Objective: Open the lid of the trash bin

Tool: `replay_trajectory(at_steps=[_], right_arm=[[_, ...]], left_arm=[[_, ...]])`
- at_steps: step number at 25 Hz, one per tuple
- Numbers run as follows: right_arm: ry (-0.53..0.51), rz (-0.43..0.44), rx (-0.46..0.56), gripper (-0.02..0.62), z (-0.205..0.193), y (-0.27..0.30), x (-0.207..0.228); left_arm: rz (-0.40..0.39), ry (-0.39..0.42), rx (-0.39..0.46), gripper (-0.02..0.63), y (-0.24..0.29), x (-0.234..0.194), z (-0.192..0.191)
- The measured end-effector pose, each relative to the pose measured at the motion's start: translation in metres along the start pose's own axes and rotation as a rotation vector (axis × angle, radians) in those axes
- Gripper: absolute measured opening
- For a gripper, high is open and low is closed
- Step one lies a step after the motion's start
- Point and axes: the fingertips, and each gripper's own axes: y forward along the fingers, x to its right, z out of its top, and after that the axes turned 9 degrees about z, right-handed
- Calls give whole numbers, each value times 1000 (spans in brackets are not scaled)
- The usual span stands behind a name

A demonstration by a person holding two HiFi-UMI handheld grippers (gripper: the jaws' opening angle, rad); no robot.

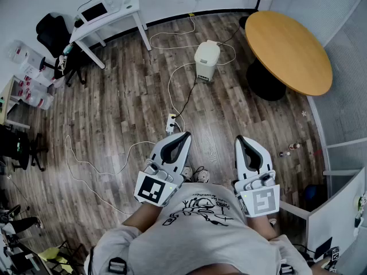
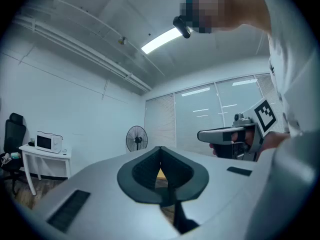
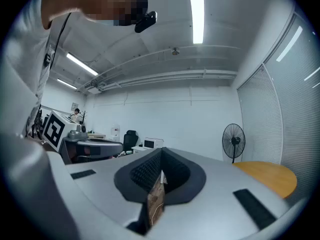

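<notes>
The trash bin [image 1: 206, 61] is small and white, and its lid is down. It stands on the wood floor far ahead of me, beside the round table. My left gripper [image 1: 184, 135] and right gripper [image 1: 239, 138] are held close to my chest, side by side and well short of the bin. Both point forward. In the left gripper view the left gripper [image 2: 161, 149] has its jaws touching at the tips with nothing between them. The right gripper [image 3: 161, 151] in its own view stands the same way. I cannot make out the bin in either gripper view.
A round wooden table [image 1: 287, 50] stands right of the bin. A white desk [image 1: 109, 16] with a microwave and a black chair [image 1: 51, 30] are at the far left. Cables [image 1: 178, 93] and a power strip [image 1: 170, 122] lie between me and the bin. A floor fan [image 3: 233, 139] stands by the blinds.
</notes>
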Motion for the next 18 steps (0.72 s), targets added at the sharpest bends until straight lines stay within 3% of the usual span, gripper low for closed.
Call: replay_trajectory(at_steps=[18], right_arm=[[26, -10, 37, 6, 1, -5, 14]], left_arm=[[14, -8, 10, 15, 8, 1, 5]])
